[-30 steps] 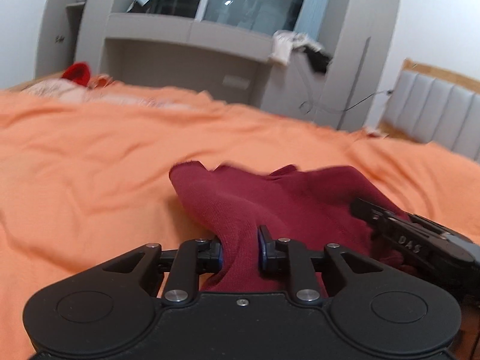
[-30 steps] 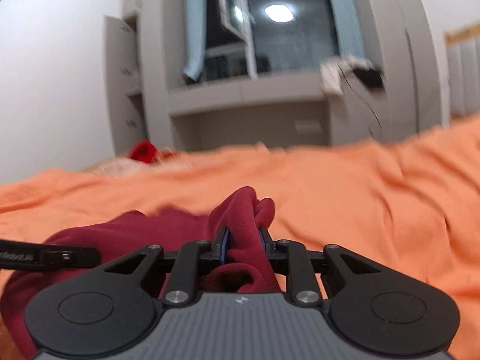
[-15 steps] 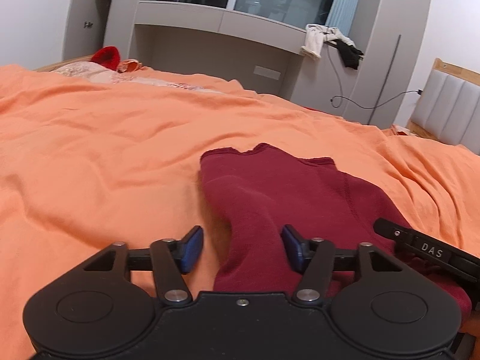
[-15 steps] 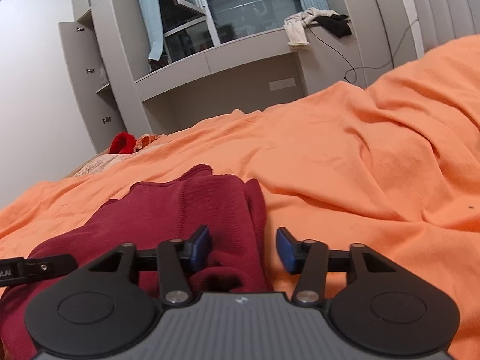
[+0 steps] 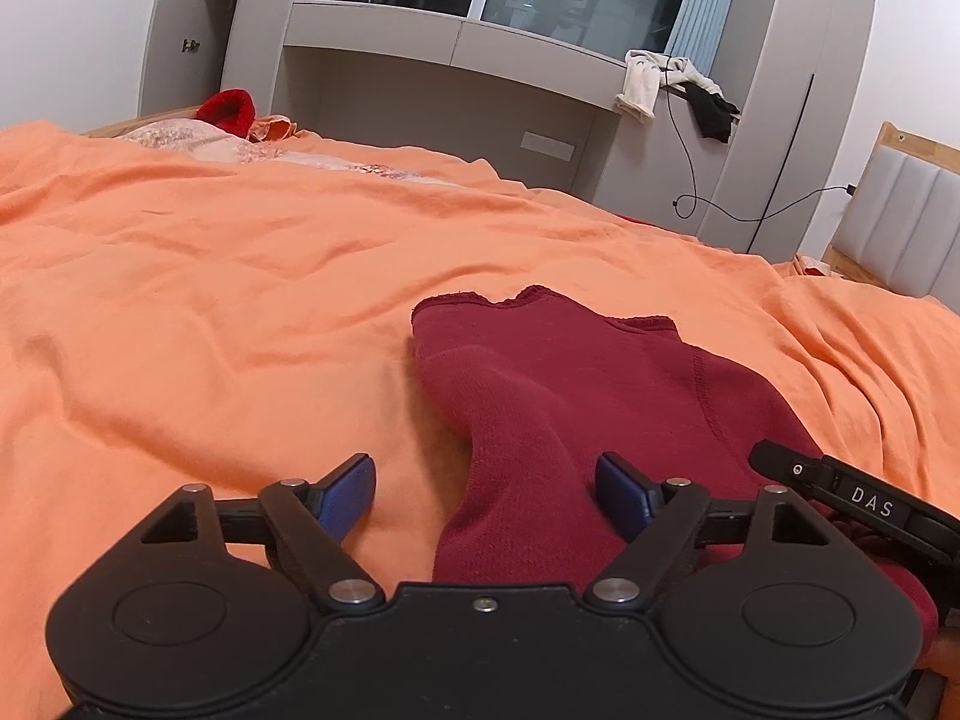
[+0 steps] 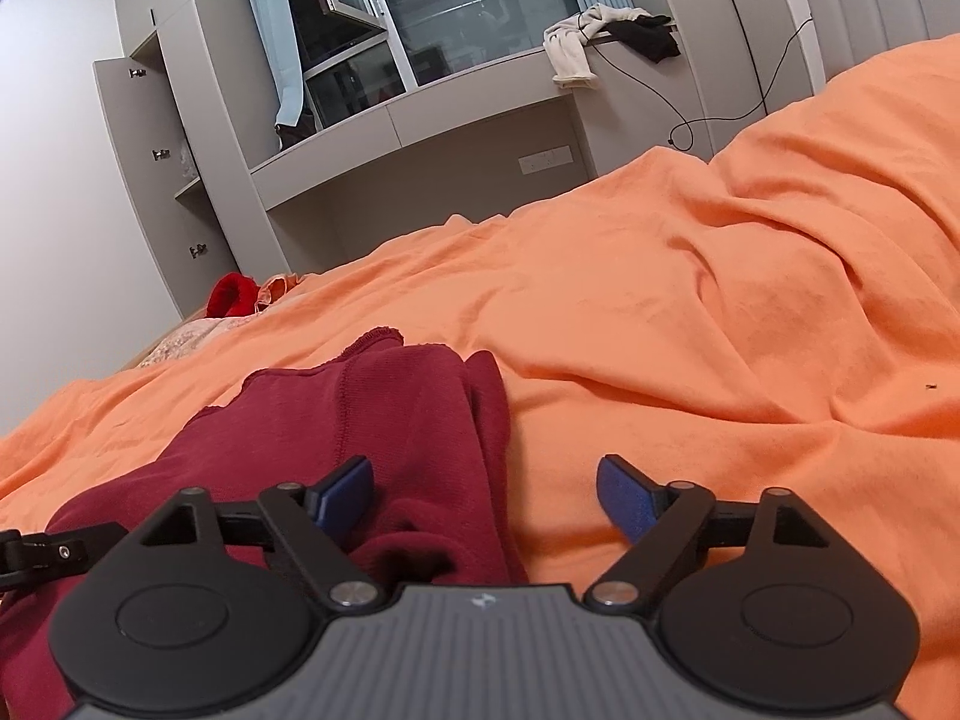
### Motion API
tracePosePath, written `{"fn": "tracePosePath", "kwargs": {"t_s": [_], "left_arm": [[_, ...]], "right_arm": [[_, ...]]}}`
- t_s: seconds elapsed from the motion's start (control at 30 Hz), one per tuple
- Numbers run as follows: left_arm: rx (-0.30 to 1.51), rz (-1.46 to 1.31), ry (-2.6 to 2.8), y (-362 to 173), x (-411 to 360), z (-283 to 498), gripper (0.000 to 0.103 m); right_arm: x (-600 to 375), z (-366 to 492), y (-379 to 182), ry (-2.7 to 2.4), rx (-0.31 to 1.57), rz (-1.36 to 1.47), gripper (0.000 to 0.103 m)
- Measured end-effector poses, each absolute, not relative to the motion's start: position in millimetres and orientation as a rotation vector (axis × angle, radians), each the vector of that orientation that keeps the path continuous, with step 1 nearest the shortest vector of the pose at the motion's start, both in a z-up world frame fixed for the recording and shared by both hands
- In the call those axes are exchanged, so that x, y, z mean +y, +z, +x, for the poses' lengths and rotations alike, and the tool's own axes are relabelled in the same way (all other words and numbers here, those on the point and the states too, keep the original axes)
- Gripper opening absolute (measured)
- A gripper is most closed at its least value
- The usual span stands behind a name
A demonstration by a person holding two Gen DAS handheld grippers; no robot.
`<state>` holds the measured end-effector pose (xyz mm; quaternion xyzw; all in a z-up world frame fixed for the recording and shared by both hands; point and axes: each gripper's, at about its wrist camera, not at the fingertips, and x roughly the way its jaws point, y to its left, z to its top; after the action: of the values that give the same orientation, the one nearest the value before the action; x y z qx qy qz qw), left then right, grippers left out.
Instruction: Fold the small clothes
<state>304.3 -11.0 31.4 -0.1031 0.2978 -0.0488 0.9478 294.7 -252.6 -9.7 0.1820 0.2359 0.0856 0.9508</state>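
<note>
The dark red cloth (image 5: 576,396) lies on the orange bed (image 5: 210,300), stretching away from both tools. The left tool (image 5: 486,495) and right tool (image 6: 486,492) are both wide open, holding nothing, one at each near corner.

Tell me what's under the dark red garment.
The dark red garment lies on the orange bedsheet, which shows all around it. Whatever lies directly beneath the folded cloth is covered.
</note>
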Motion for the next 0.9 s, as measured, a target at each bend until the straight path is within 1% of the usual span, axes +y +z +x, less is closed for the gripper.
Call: {"fn": "tracePosePath", "kwargs": {"t_s": [0.07,0.17,0.23,0.37,0.47,0.9], "left_arm": [[0.607,-0.21,-0.1,31.6,-10.9,304.1,0.083],[0.604,-0.214,-0.103,32.7,-11.1,304.0,0.094],[0.599,-0.213,-0.105,34.3,-12.2,302.0,0.095],[0.589,-0.189,-0.105,37.1,-16.0,298.4,0.099],[0.573,-0.171,-0.1,40.6,-17.8,295.8,0.102],[0.491,-0.179,-0.079,54.0,-10.9,284.8,0.102]], "right_arm": [[-252.0,294.3,-9.2,0.173,0.478,0.367,0.09],[-251.4,293.7,-9.1,0.174,0.476,0.365,0.094],[-251.3,293.4,-9.2,0.175,0.474,0.366,0.098],[-252.3,291.0,-7.3,0.185,0.454,0.375,0.102],[-253.9,287.3,-4.5,0.187,0.432,0.384,0.103],[-260.5,269.8,12.5,0.158,0.317,0.398,0.103]]}}
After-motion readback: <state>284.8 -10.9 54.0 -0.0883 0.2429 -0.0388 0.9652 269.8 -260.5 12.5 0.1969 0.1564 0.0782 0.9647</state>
